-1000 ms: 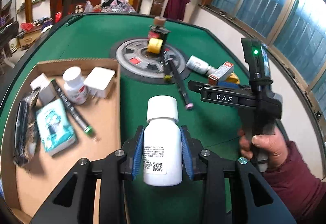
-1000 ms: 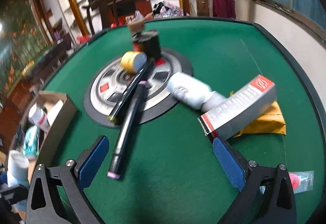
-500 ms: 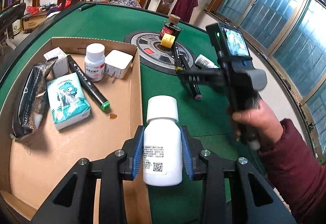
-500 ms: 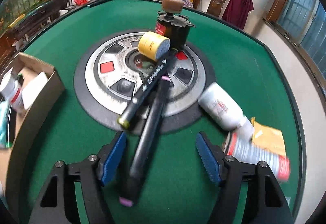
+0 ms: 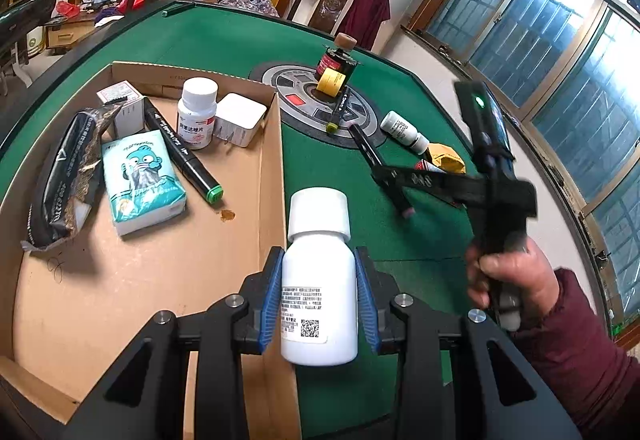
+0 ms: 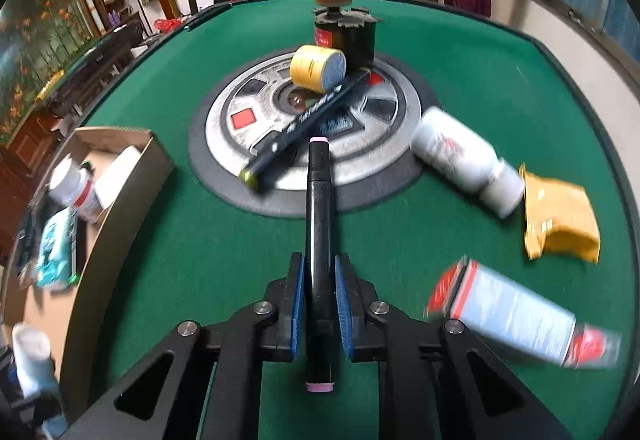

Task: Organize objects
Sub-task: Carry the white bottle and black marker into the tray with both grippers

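Both claws are loaded: the left gripper (image 5: 318, 298) pinches a white bottle (image 5: 319, 292) between its blue pads, low on the body, and the right gripper (image 6: 320, 306) is pressed onto a black marker (image 6: 319, 240) near its pink-capped rear end. The bottle hangs just over the right wall of the cardboard box (image 5: 272, 176), the cap pointing away. The marker lies along the fingers, its far end over the edge of the grey disc (image 6: 376, 168) on the green table (image 6: 480, 88).

Risks, as judged from here: the bottle, if released now, could catch the box wall and tip out onto the felt. The marker, held close to one end, may pivot or slip, and its long nose could knock the second marker (image 6: 304, 124) or the yellow roll (image 6: 318, 69). The two claws also sit near each other and might collide heading for the box.
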Action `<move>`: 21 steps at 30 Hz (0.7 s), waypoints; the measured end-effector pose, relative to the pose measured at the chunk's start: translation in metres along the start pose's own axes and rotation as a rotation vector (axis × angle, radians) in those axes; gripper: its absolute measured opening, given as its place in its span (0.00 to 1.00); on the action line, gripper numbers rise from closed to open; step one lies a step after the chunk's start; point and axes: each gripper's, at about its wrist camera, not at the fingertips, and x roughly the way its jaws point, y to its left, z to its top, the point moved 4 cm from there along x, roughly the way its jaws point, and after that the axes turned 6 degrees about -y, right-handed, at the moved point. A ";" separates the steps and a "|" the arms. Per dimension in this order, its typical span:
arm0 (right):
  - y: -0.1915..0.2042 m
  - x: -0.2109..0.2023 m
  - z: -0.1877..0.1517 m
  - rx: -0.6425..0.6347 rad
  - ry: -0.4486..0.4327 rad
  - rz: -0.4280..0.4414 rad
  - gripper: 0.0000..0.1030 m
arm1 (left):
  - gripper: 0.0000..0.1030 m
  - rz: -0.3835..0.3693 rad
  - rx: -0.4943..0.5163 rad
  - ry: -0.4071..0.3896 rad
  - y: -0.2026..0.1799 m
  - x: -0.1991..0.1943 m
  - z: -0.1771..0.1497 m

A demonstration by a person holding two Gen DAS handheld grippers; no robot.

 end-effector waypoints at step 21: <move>0.013 -0.019 -0.025 -0.040 -0.024 -0.001 0.16 | 0.32 0.027 -0.024 -0.036 0.006 -0.028 -0.011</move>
